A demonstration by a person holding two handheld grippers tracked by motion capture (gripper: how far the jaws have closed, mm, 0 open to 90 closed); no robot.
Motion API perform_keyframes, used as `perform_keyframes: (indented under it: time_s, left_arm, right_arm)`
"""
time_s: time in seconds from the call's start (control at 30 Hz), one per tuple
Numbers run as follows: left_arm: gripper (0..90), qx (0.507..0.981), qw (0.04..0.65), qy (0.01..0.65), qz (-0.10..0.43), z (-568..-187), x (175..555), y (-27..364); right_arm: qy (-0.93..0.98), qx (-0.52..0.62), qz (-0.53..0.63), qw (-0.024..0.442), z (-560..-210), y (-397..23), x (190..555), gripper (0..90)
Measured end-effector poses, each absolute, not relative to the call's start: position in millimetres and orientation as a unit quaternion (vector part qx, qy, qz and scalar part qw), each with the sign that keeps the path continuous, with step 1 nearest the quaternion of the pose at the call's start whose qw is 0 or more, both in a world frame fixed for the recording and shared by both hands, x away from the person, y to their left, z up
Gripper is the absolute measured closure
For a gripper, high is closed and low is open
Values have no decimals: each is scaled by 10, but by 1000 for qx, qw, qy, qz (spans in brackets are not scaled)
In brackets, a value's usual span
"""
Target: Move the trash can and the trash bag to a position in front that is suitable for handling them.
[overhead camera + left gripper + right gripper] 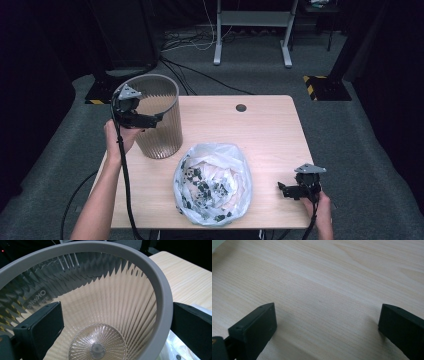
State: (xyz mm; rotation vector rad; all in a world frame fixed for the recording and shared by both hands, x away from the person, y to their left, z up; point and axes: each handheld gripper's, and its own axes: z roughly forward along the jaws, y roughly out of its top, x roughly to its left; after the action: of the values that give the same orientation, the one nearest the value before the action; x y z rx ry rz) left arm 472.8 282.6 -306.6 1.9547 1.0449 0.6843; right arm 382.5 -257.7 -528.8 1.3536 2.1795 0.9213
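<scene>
A translucent ribbed waste bin (pixel 161 132) with a grey rim (pixel 161 292) stands upright on the left part of the wooden table (pixel 260 130). My left gripper (pixel 149 120) is open at the bin's top. In the left gripper view (pixel 117 322) one jaw hangs inside the bin and the other outside the rim, and the bin is empty. A crumpled white plastic bag (pixel 214 182) with dark green print lies open at the table's front middle; a corner of the bag (pixel 175 350) lies beside the bin. My right gripper (pixel 285 190) rests open over bare wood (pixel 324 277) at the front right.
A small round cable hole (pixel 241 107) sits near the table's far edge. Beyond the table are grey carpet, loose cables (pixel 190 45), a metal frame's legs (pixel 252 30) and black stand bases with yellow-black tape (pixel 320 87). Bare table lies between bag and right gripper.
</scene>
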Motion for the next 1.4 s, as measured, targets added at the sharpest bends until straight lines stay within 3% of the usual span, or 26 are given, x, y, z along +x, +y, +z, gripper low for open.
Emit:
perform_keyframes:
  time_s: [1.07,1.13,1.37,1.4]
  left_arm:
    - [0,795,368,374,304,-3075,4662,2520]
    - [22,795,366,372,309,-3074,4650,2516]
    - [265,798,355,357,330,-3073,4601,2508]
    - [265,798,352,357,333,-3075,4596,2506]
  right_arm:
    - [783,485,331,206,-5288,-2578,3824,8]
    - [783,485,331,206,-5288,-2578,3824,8]
    - [783,485,331,206,-5288,-2578,3824,8]
    - [783,485,331,206,-5288,-2578,3824,8]
